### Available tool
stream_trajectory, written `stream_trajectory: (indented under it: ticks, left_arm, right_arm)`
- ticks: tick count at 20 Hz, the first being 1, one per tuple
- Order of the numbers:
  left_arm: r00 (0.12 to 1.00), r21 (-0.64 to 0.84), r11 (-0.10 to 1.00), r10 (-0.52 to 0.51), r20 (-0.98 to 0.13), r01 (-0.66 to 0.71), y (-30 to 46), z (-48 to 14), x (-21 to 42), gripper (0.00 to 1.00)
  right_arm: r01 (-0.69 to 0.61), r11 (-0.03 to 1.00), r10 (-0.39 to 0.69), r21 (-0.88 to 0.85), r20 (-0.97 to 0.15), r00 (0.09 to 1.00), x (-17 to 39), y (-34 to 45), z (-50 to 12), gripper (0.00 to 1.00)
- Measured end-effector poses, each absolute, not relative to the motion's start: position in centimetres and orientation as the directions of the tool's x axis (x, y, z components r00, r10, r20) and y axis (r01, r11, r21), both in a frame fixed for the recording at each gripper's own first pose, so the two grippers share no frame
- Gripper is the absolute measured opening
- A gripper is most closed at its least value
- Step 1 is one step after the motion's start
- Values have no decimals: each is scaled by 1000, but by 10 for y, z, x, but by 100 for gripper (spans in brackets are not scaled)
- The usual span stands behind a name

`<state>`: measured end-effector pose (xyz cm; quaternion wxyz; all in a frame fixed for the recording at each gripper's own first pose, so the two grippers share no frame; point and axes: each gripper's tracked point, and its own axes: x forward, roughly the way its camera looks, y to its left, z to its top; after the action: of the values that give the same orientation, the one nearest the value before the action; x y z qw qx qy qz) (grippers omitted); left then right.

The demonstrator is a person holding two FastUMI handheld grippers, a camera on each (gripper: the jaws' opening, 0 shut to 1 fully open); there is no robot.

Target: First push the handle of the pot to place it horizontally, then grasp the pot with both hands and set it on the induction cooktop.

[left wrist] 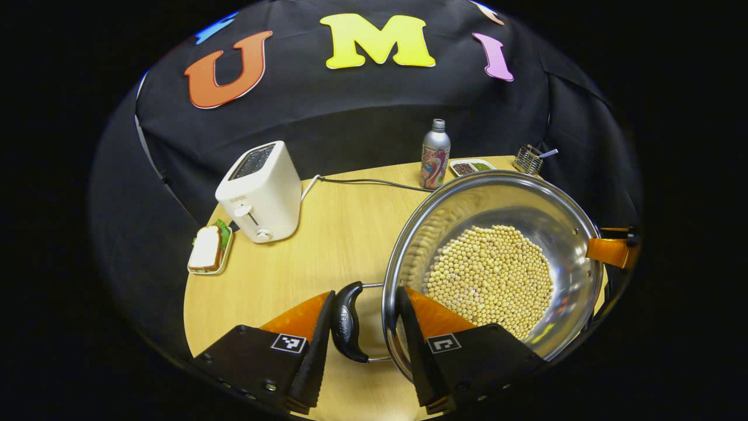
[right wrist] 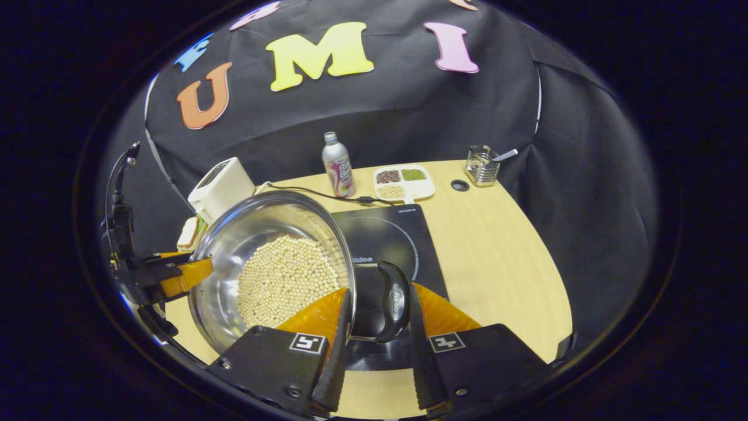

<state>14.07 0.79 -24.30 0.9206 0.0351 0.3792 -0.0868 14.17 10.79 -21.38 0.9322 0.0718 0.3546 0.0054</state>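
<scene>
Pot (right wrist: 274, 266) between both claws, rim overhanging cooktop (right wrist: 403, 240) edge.

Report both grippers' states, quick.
Left gripper: straddles the pot handle; clamping cannot be told.
Right gripper: straddles the other handle; cannot be told.

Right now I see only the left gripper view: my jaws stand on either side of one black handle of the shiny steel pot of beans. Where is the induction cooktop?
Observer: The flat black induction cooktop lies on the round wooden table, at the far side of the steel pot from you.
Operator: Is the other gripper ready?
Observer: The right gripper has the second curved black handle between its open jaws, above the cooktop.
Operator: Is anything near the cooktop?
Observer: A thin black cable lies just behind its far edge.
</scene>
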Motion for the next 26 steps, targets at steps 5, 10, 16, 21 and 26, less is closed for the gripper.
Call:
stream_trajectory:
  ticks: [5, 10, 16, 21, 26]
  left_arm:
    - [689, -19, 987, -124, -714, 158, -31, -246, 150, 60]
    - [676, -20, 992, -101, -730, 127, -61, -252, 164, 60]
    - [659, -21, 996, -76, -748, 92, -81, -264, 180, 60]
    - [640, -9, 997, -55, -766, 75, -81, -274, 188, 60]
    - [645, 22, 996, -39, -764, 85, -83, -273, 192, 60]
  right_arm:
    - [12, 993, 68, 116, -664, 745, 165, 65, -215, 48]
    - [-19, 993, 92, 115, -679, 728, 192, 34, -221, 48]
    - [-59, 992, 119, 109, -701, 703, 223, 13, -232, 48]
    - [-78, 989, 143, 123, -720, 679, 234, 13, -243, 48]
    - [-97, 985, 170, 141, -743, 648, 242, 10, -262, 48]
